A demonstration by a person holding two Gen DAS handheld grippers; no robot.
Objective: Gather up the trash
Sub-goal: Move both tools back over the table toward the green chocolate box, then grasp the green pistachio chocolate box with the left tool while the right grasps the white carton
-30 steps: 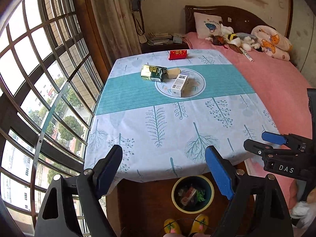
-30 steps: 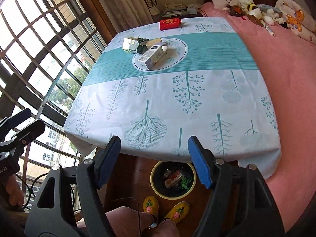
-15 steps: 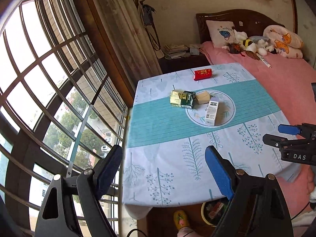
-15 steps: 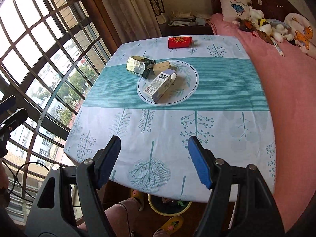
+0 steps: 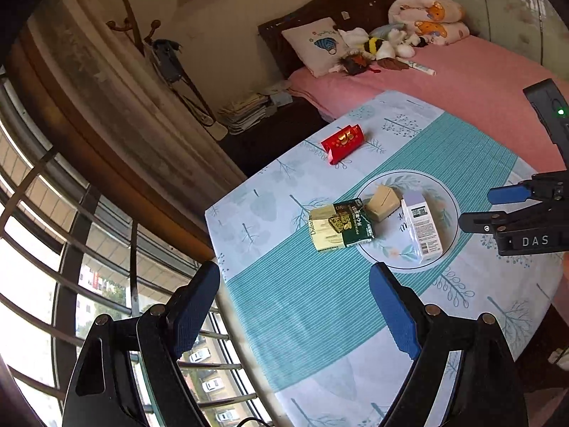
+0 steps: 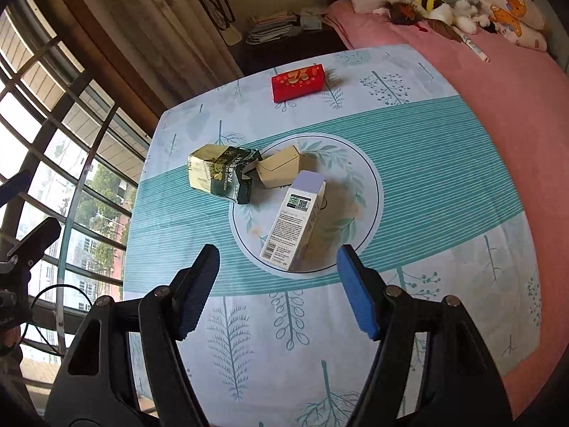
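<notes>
Several empty boxes lie on the table's leaf-print cloth. A white and lilac carton rests on the cloth's round motif, a small tan box behind it. To their left lies a crumpled green and cream box. A red box sits near the far edge. My right gripper is open, hovering just short of the white carton. My left gripper is open above the table's left edge, empty. The right gripper's side shows in the left wrist view.
A pink bed with a pillow and plush toys runs along the table's right side. A barred window and curtain stand to the left. A dark nightstand with stacked papers sits behind the table.
Both grippers have risen and moved in over the table toward the boxes. The yellow bin on the floor has dropped out of view. Both stay open.
</notes>
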